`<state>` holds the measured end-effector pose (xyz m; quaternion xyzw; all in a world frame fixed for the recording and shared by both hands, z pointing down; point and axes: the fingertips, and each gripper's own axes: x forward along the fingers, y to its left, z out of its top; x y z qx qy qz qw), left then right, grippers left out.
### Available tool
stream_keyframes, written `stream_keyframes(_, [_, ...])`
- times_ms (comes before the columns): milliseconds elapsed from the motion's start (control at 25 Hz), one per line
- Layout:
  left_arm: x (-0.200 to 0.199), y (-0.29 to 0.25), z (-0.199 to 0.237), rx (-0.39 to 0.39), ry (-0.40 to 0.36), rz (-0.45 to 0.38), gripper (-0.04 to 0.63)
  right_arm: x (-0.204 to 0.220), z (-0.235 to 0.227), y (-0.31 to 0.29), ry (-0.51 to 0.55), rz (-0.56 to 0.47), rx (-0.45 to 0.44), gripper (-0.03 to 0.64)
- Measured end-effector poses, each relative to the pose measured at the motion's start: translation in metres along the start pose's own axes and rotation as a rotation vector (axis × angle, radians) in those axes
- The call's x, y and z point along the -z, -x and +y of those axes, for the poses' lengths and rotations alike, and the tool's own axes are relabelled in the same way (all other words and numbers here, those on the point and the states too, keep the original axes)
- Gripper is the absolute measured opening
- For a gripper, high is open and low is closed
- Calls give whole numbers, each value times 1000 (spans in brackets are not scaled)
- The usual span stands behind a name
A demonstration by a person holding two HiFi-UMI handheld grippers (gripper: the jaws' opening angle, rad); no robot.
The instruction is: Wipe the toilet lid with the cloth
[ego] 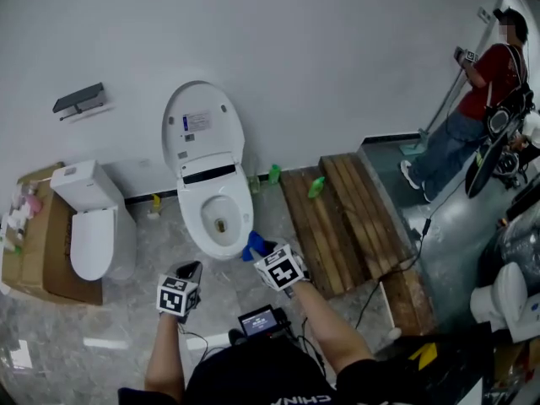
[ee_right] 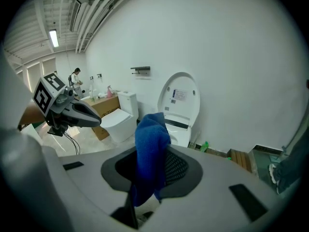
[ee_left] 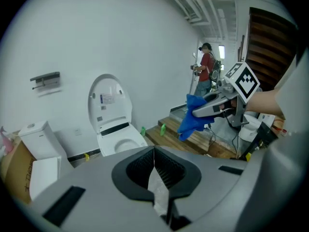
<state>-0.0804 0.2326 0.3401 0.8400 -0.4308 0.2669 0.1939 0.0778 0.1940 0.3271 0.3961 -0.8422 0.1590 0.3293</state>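
Note:
The white toilet (ego: 218,218) stands against the wall with its lid (ego: 202,129) raised upright; it also shows in both gripper views, lid (ee_left: 108,100) and lid (ee_right: 179,96). A blue cloth (ee_right: 150,151) hangs from my right gripper (ee_right: 153,161), whose jaws are shut on it. In the head view the cloth (ego: 255,245) and right gripper (ego: 260,251) hover just right of the bowl's front rim. My left gripper (ego: 189,272) is lower left of the bowl, above the floor. Its jaws (ee_left: 153,153) are shut with nothing between them.
A second toilet (ego: 89,226) and a cardboard box (ego: 34,256) stand at the left. A wooden pallet (ego: 337,218) with green bottles (ego: 315,187) lies right of the toilet. A yellow bottle (ego: 155,202) sits by the wall. A person (ego: 472,99) stands far right.

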Motion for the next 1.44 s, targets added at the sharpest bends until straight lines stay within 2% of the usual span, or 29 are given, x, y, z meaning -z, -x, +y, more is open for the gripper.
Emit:
stream_keyframes(80, [-1,-3,-14,33,0,-13,12,14,0,5,-2,11,-5,100])
stream_keyframes(200, [-5,-9,-28,38,14,-36,12,27,-6,14,45,28,12,100])
stream_keyframes(400, [-19,-28,-46,-24,-39,-24,12,43,-26,32,73,16,-12,100])
stream_keyframes(520, [-28,-34,-62,-30,-55,-27,12,49,-37,33,82,13,-32,98])
stream_keyframes(960, [-30,-29,-68,-82,-97,-12,12,23,-26,26,101,-40,-115,98])
stream_keyframes(1200, [-37,-34,-78,-32,-81,-64,12,17,-26,26,99,-65,-127,98])
stream_keyframes(1440, [-29,-40,-82,-39,-86,-38,12,24,-30,29,93,-62,-118,98])
